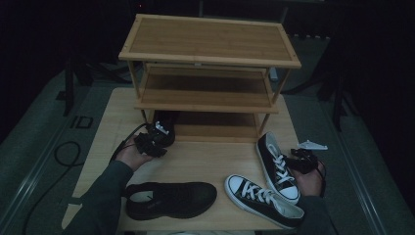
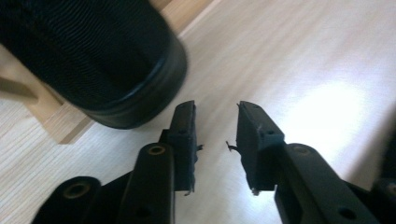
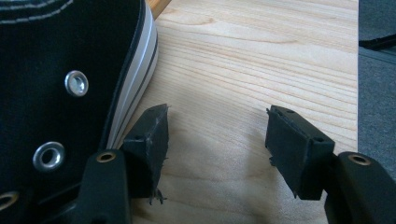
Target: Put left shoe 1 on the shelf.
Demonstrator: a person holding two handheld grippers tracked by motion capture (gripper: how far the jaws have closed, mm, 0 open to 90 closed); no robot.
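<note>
left gripper (image 2: 215, 140): jaws parted, nothing held between them; a black shoe (image 2: 93, 60) is seen just ahead and to their left, resting on the rack's (image 1: 210, 105) lowest shelf. right gripper (image 3: 215, 149): jaws spread wide over bare table (image 3: 243, 70), nothing grasped; a black-and-white sneaker (image 3: 60, 84) lies against its left jaw.

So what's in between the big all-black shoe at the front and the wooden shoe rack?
Just bare table. In the high view, nothing lies between the all-black shoe and the shoe rack; the left gripper is off to the left.
</note>
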